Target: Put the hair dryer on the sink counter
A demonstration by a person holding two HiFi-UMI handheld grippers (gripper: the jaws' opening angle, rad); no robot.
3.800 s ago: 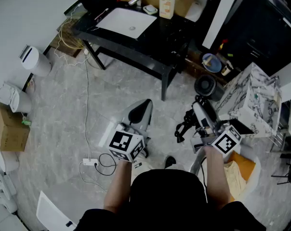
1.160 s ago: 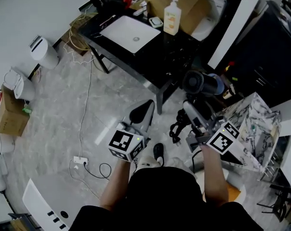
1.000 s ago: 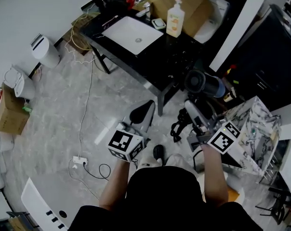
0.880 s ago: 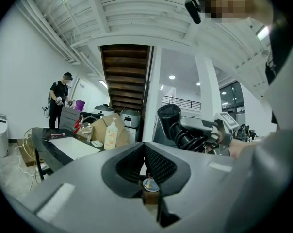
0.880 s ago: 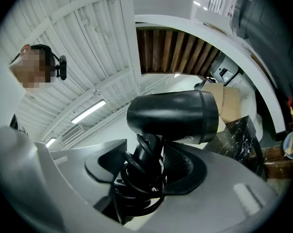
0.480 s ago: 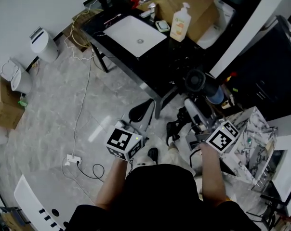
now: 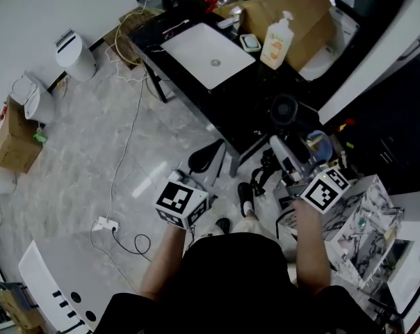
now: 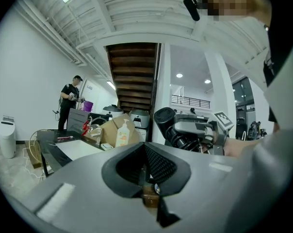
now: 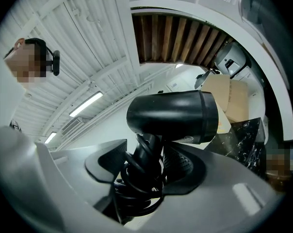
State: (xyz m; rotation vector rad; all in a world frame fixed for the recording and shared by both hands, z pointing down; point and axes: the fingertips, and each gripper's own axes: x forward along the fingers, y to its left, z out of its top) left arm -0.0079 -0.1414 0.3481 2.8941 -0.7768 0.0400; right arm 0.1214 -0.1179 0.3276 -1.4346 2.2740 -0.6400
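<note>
The black hair dryer (image 7: 285, 110) is upright in my right gripper (image 7: 285, 152), which is shut on its handle and coiled cord. In the right gripper view the dryer's barrel (image 9: 173, 115) lies across the top of the jaws, and my right gripper (image 9: 154, 166) clamps the handle. The dryer hangs over the near right end of the black sink counter (image 7: 248, 82), which holds a white basin (image 7: 208, 45). My left gripper (image 7: 208, 160) is lower left of the counter, over the floor. In its own view my left gripper (image 8: 145, 165) is shut and holds nothing.
A soap bottle (image 7: 277, 33), a soap dish (image 7: 250, 42) and a cardboard box (image 7: 304, 5) sit at the counter's back. A marble-patterned box (image 7: 366, 225) stands to the right. On the floor are a power strip (image 7: 102, 223), a white bin (image 7: 76, 51) and a carton (image 7: 15, 141). A person (image 8: 69, 103) stands far off.
The view has closed in on the sink counter. My right gripper carried the hair dryer from over the floor to above the counter's near right end. The left gripper stayed shut.
</note>
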